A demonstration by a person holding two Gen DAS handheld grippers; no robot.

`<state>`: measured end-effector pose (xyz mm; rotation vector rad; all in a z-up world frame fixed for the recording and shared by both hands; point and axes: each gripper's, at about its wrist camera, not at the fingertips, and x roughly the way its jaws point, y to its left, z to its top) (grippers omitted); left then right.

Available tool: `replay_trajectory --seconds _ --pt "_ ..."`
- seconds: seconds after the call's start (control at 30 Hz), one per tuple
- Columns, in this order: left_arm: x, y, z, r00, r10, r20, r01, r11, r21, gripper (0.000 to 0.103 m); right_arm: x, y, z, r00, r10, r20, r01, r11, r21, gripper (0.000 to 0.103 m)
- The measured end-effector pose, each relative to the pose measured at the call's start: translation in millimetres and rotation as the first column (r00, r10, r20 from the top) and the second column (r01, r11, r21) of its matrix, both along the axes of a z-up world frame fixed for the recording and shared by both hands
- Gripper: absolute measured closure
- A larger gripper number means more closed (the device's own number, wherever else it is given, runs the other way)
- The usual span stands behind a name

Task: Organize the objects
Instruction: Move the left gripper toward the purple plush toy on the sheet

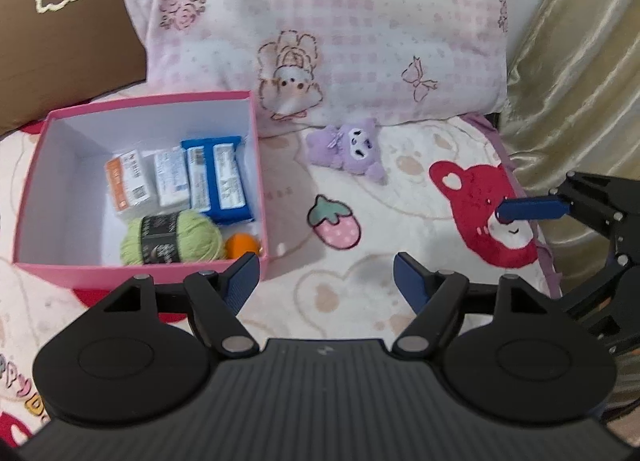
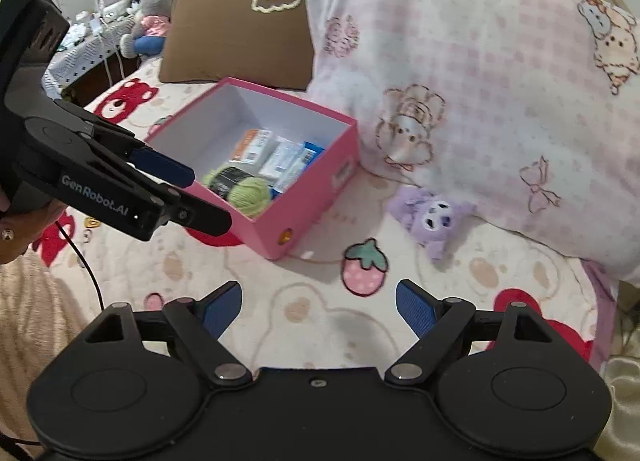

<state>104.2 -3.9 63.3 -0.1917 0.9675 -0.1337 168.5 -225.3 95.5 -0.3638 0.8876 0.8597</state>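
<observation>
Now both hand-held grippers, left [image 1: 326,275] and right [image 2: 318,303], stand spread and empty above the bed [image 1: 360,261]; the purple plush toy [image 1: 354,149] lies at 3 o'clock of the pink box [image 1: 140,269], apart from it

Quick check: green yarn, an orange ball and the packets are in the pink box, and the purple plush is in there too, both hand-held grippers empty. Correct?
Not quite. The purple plush is not in the pink box; the left wrist view shows it lying on the blanket beside the box, by the pink pillow. The green yarn, orange ball and packets are inside, and both hand-held grippers are empty.
</observation>
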Motion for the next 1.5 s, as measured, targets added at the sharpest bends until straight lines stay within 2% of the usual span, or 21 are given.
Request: replay_trajectory --seconds 0.17,0.33,0.47,0.63,0.73,0.87,0.97,1.13,1.2,1.27,1.3,1.37,1.4,1.5 --pt "11.9 -12.8 -15.8 0.999 -0.024 0.024 0.024 1.0 0.001 0.03 18.6 -11.0 -12.9 0.999 -0.053 0.0 0.053 0.998 0.019 0.016" --pt "29.5 -18.9 -29.6 1.0 -0.005 0.028 0.006 0.999 -0.039 0.03 33.1 -22.0 -26.7 0.995 -0.085 0.043 0.083 0.996 0.041 0.016" --pt "43.6 -21.3 -38.0 0.999 0.031 0.035 -0.028 0.995 -0.096 0.029 45.8 -30.3 -38.1 0.992 -0.122 0.039 0.118 0.99 0.077 0.016" --pt "63.0 -38.3 -46.0 0.988 -0.016 0.154 0.025 0.998 -0.058 0.029 63.0 -45.2 -51.7 0.989 -0.146 0.013 0.14 0.971 0.194 0.016" --pt "79.1 -42.6 -54.0 0.982 -0.014 0.187 0.034 0.994 -0.107 0.029 71.6 -52.5 -58.9 0.981 -0.189 0.039 0.174 0.956 0.237 0.016" --pt "101.2 -48.9 -67.2 0.981 0.011 0.196 0.019 0.989 -0.149 0.029 85.1 -53.6 -74.9 0.956 -0.272 0.108 0.25 0.951 0.179 0.016" --pt "112.8 -52.1 -77.6 0.976 0.038 0.216 -0.004 0.988 -0.155 0.029 99.6 -53.5 -91.3 0.951 -0.297 0.082 0.284 0.949 0.135 0.016" --pt "125.7 -51.0 -97.5 0.97 0.086 0.227 -0.039 0.978 -0.203 0.029 113.4 -45.5 -109.4 0.95 -0.295 0.108 0.285 0.954 0.099 0.016" --pt "132.3 -54.2 -104.7 0.967 0.111 0.227 -0.067 0.979 -0.191 0.029 118.2 -40.5 -115.6 0.953 -0.284 0.105 0.276 0.957 0.091 0.017" --pt "137.5 -58.9 -110.7 0.96 0.131 0.246 -0.091 0.981 -0.169 0.029 124.6 -34.3 -122.1 0.957 -0.277 0.091 0.27 0.959 0.081 0.023" --pt "140.3 -57.9 -115.2 0.957 0.146 0.25 -0.098 0.976 -0.196 0.029 128.1 -30.9 -126.0 0.959 -0.269 0.086 0.264 0.962 0.071 0.026" --pt "149.7 -53.2 -127.3 0.96 0.199 0.195 -0.148 0.957 -0.248 0.031 132.4 -26.4 -132.6 0.957 -0.274 0.093 0.268 0.961 0.072 0.026" --pt "154.2 -52.6 -132.3 0.962 0.212 0.172 -0.167 0.955 -0.247 0.031 133.9 -24.2 -135.6 0.957 -0.272 0.098 0.266 0.961 0.072 0.026" --pt "162.5 -54.9 -142.2 0.956 0.233 0.176 -0.198 0.96 -0.196 0.031 138.2 -18.0 -143.8 0.96 -0.265 0.096 0.257 0.963 0.082 0.026"
